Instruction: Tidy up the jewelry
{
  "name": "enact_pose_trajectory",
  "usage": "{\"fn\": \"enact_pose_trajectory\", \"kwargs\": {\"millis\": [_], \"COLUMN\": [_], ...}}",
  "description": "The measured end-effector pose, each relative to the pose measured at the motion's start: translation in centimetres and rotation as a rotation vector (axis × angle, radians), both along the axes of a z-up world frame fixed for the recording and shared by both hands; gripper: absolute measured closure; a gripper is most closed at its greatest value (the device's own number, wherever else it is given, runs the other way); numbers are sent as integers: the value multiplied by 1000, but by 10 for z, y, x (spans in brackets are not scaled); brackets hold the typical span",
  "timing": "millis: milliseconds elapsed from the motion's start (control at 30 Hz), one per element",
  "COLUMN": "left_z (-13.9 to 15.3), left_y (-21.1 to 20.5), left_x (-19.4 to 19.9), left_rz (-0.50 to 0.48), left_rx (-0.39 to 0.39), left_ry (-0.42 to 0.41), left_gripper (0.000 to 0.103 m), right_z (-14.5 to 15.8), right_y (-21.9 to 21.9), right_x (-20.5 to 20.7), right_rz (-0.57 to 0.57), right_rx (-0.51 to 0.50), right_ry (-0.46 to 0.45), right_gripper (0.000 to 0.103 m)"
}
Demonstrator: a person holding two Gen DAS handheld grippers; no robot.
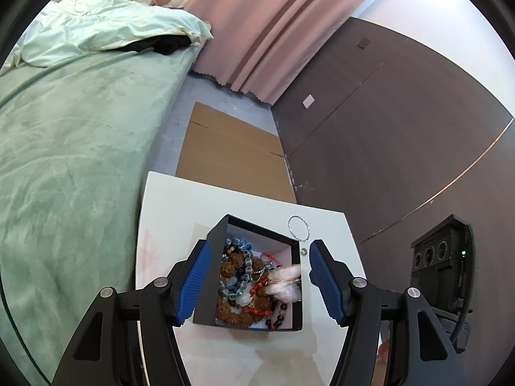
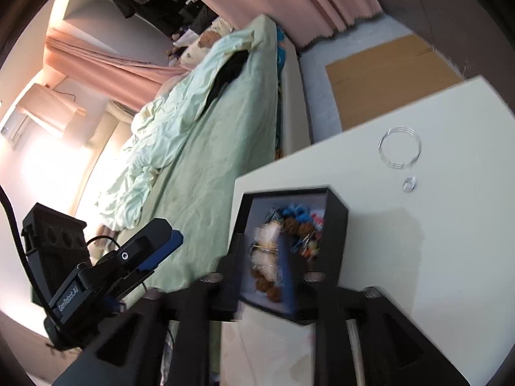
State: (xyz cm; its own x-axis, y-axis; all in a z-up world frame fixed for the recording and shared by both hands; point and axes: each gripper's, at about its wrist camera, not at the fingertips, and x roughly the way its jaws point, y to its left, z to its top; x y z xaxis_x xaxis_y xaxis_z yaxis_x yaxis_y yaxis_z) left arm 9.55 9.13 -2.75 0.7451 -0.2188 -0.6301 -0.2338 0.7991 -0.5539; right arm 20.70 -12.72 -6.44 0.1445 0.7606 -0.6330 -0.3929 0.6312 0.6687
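The white table (image 1: 167, 212) ends just left of the black box (image 1: 297, 289), with the bed (image 1: 70, 160) beyond; a sideways push could send the box over that edge. Open surface lies right and far. The left gripper (image 1: 259, 278) straddles the box, jaws apart and empty. The right gripper (image 2: 267, 257) is blurred; its grip on the pink bracelet (image 2: 265, 254) cannot be told. The silver bangle (image 1: 298, 227) and small ring (image 1: 303, 251) lie far-right, easily knocked.
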Motion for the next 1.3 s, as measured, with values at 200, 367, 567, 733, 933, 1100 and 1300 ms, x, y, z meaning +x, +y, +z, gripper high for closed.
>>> {"fn": "enact_pose_trajectory", "kwargs": {"millis": [200,367,567,733,933,1100,1300], "left_z": [6,7,12,13,13,13,5], "left_y": [-8,-20,-43,-62,-84,-108,-132], "left_x": [-8,-8,5,21,43,65,94], "left_rz": [-12,-39,-74,-110,-159,-205,-262], "left_rx": [19,24,73,133,178,219,245], "left_ry": [-10,-11,13,39,74,100,172], "left_gripper": [39,39,39,39,39,41,48], "right_z": [5,13,18,13,11,9,2], "right_y": [-23,-58,-95,-110,-114,-123,-133], "right_x": [-5,-3,9,19,31,37,45], "right_rz": [-76,-156,-261,-312,-322,-334,-348], "right_rx": [-11,-12,0,-19,-43,-37,-51], "right_ry": [-14,-32,-13,20,35,52,88], "right_gripper": [42,42,42,42,42,42,42]}}
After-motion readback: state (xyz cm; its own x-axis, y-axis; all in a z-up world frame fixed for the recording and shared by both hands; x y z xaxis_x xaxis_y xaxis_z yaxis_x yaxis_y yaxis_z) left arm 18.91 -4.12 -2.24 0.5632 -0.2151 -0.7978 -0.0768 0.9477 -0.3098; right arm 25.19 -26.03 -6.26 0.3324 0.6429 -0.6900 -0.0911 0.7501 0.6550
